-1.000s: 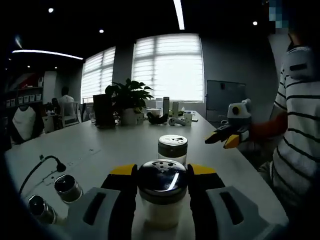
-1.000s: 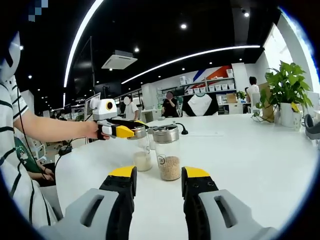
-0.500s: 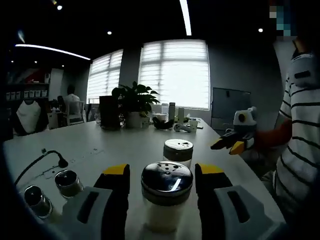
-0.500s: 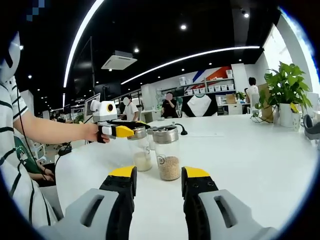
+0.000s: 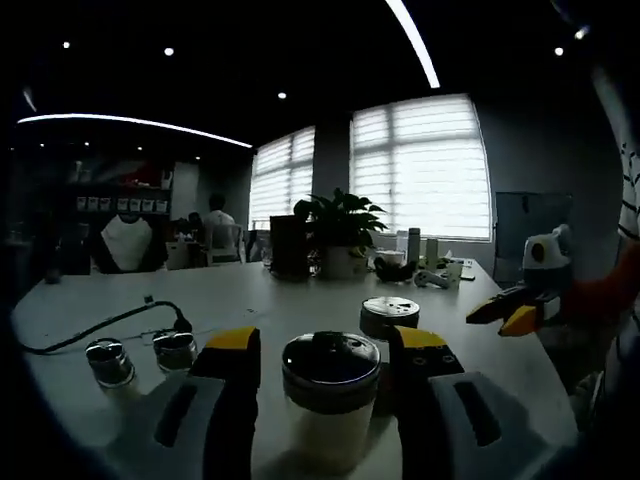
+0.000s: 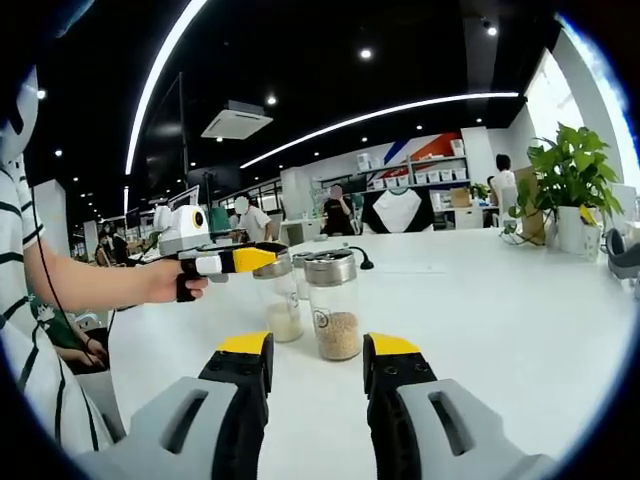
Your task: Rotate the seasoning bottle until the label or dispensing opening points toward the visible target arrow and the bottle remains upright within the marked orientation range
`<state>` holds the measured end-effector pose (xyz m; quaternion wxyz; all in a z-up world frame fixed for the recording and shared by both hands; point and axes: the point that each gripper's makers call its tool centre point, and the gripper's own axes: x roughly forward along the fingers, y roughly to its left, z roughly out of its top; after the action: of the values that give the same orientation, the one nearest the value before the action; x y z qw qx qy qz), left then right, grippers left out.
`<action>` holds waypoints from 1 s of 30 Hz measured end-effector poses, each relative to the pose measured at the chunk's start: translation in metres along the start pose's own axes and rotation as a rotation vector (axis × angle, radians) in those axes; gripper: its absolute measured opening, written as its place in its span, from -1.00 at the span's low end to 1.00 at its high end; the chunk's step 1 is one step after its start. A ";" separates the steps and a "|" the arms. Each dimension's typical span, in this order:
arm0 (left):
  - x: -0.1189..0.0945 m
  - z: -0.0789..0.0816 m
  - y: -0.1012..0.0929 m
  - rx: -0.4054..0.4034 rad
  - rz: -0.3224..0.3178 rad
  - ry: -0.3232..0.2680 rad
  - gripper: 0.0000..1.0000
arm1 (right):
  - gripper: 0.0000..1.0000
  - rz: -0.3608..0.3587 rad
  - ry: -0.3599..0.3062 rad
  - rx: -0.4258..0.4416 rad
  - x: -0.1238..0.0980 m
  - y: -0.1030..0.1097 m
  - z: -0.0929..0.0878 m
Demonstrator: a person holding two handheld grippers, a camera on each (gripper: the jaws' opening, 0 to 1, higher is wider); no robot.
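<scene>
In the left gripper view, the left gripper [image 5: 330,365] was clamped on a bottle [image 5: 330,410] with a shiny perforated cap, its jaws pressing the cap from both sides at 6 o'clock. The bottle stood upright on the white table [image 5: 250,300] and held a pale powder. A second bottle [image 5: 390,318] stood just behind it at 5 o'clock, partly hidden by the right-hand jaw. Two small capped jars [image 5: 110,360] sat on the table at 8 o'clock, beside a black cable [image 5: 100,325]. A potted plant [image 5: 340,230] stood further back near the windows. The right gripper [image 5: 515,310] showed at 3 o'clock.

In the right gripper view, the right gripper [image 6: 315,365] had its jaws apart with nothing between them, low over the table. The second bottle [image 6: 334,305], holding tan grains, stood upright just beyond the jaws near centre. The bottle [image 6: 280,300] of pale powder stood just beside it at 9 o'clock, its cap gripped by the left gripper [image 6: 250,260], which a hand [image 6: 165,280] held. No target arrow could be made out on the table.
</scene>
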<state>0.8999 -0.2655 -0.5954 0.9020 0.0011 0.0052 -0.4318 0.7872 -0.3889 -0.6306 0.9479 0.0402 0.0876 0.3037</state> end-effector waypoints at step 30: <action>0.003 -0.006 -0.003 -0.014 0.006 0.012 -0.16 | -0.36 0.013 -0.008 -0.002 0.000 0.000 0.003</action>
<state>0.8990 -0.2697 -0.6011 0.9031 -0.0026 0.0139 -0.4291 0.7879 -0.3884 -0.6281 0.9463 0.0411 0.0835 0.3097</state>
